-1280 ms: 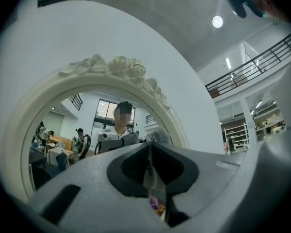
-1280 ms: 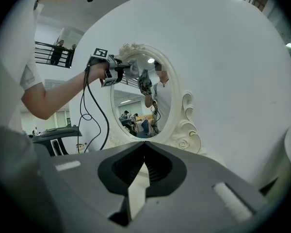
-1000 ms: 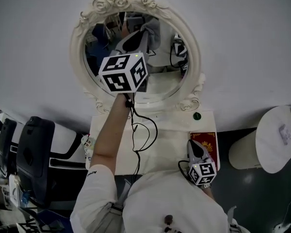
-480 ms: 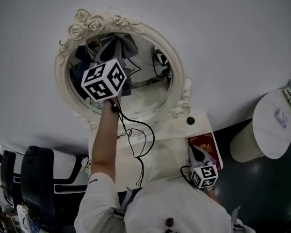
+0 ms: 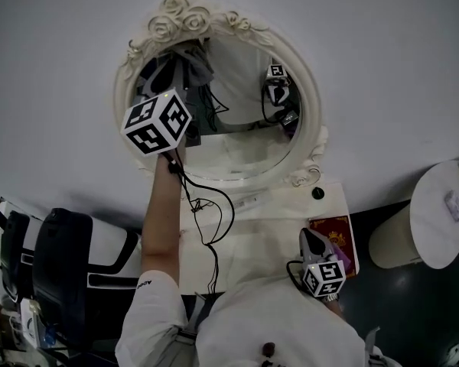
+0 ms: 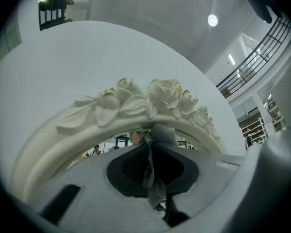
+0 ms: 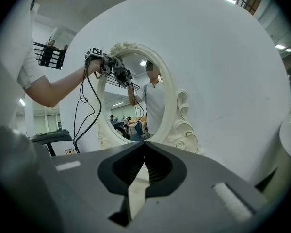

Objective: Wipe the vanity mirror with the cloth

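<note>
— At the mirror's top edge, what do you record?
— My left tongs (image 6: 150, 147) are clamped on the grey cloth (image 6: 163, 135), which meets the glass of the vanity mirror (image 6: 63, 132) just under its carved roses (image 6: 165, 93).
— And the right?
— My right tongs (image 7: 144, 147) are pressed together, holding nothing, down by the worktop (image 5: 252, 228).

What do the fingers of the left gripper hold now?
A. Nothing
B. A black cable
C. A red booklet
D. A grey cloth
D: in the left gripper view, the fingers of the left gripper are closed on a grey cloth, just under the carved roses of the vanity mirror.
</note>
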Motion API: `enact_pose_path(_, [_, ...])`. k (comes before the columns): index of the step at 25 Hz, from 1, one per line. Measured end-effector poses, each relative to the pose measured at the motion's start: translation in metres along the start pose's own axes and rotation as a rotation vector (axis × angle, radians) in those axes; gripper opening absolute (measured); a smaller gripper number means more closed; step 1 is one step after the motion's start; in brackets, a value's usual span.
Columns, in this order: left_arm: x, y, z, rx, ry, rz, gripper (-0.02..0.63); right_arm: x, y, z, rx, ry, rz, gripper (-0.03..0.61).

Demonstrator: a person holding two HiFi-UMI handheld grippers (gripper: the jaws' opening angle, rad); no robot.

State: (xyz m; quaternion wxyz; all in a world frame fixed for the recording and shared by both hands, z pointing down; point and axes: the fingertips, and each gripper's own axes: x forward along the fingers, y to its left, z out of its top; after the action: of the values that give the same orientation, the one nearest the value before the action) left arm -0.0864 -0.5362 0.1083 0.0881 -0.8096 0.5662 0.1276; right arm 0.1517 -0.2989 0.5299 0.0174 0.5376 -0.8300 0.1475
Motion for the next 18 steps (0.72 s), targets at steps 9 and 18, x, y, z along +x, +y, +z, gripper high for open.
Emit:
enact_pose_path(9, [-0.025, 0.056, -0.002, 0.047, 0.026, 0.124, 0.025, 0.015, 0.019, -0.004, -0.015, 0.019, 0.054, 0.008])
enact_pose_path(18, [-0.044, 0.028, -0.007, -0.053, -0.019, 0.084, 0.023, 0.006, 0.007, -0.003, -0.004, 0.011, 0.005, 0.008])
